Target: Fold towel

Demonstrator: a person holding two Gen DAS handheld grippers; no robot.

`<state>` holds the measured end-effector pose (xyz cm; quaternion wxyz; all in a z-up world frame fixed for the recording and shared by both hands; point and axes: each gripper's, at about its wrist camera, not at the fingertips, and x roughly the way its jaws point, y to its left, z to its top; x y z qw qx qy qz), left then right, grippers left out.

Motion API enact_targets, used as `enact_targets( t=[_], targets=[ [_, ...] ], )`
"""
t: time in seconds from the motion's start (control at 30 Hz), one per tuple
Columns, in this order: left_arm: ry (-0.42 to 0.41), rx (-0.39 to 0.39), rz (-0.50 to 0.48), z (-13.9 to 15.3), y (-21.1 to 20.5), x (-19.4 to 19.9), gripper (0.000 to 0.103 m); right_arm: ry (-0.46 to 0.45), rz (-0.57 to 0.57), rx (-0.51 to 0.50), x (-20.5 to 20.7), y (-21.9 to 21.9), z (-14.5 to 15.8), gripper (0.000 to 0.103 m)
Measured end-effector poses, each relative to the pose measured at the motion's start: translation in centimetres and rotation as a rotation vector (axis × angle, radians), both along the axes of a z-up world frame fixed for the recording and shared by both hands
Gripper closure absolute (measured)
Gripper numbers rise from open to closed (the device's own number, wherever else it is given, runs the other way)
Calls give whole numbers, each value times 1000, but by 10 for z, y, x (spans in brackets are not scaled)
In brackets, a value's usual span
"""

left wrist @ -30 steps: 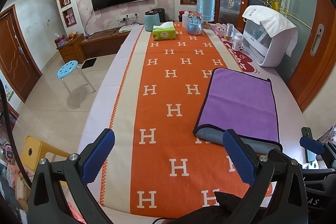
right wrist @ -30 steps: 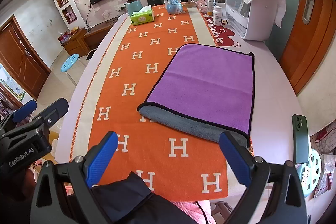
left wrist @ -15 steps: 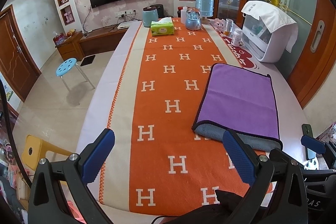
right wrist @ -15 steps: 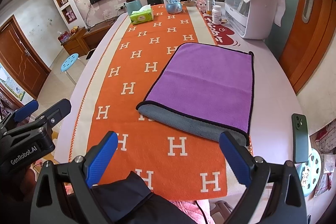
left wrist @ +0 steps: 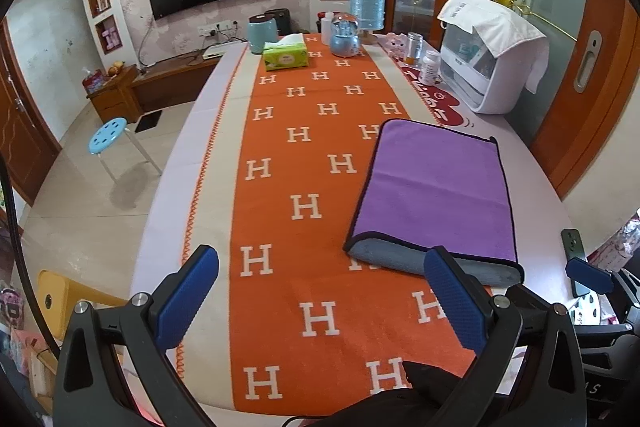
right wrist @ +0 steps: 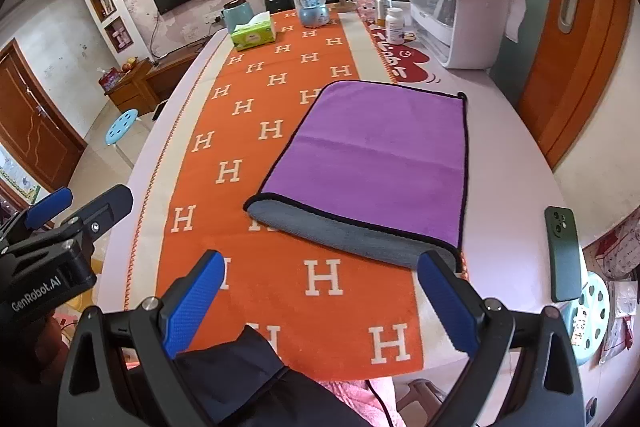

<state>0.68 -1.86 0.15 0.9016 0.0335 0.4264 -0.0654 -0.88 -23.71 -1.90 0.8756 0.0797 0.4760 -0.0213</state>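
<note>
The left gripper [left wrist: 322,293] and right gripper [right wrist: 320,301] are hanging wide apart, holding nothing, near the folded purple towel [right wrist: 372,163] lying on the orange cloth [left wrist: 288,187].

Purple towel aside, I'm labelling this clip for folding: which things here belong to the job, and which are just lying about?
Belongs to the job:
purple towel, already folded once, lying on the orange runner
left tool, open
right tool, open

Just lying about:
green phone
tissue box
pill bottle
blue kettle
white appliance
</note>
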Motion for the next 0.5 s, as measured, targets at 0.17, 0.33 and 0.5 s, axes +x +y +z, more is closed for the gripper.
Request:
enact_targets(
  t=[0.17, 0.33, 0.5],
  targets=[
    [12, -8, -29, -2, -9, 5, 1, 3, -30, -1, -2, -8, 1, 5],
    [19, -8, -61, -2, -21, 11, 1, 6, -64, -1, -5, -18, 1, 5],
    [30, -9, -103, -5, -32, 14, 1, 7, -81, 8, -8, -28, -1, 5]
  ],
)
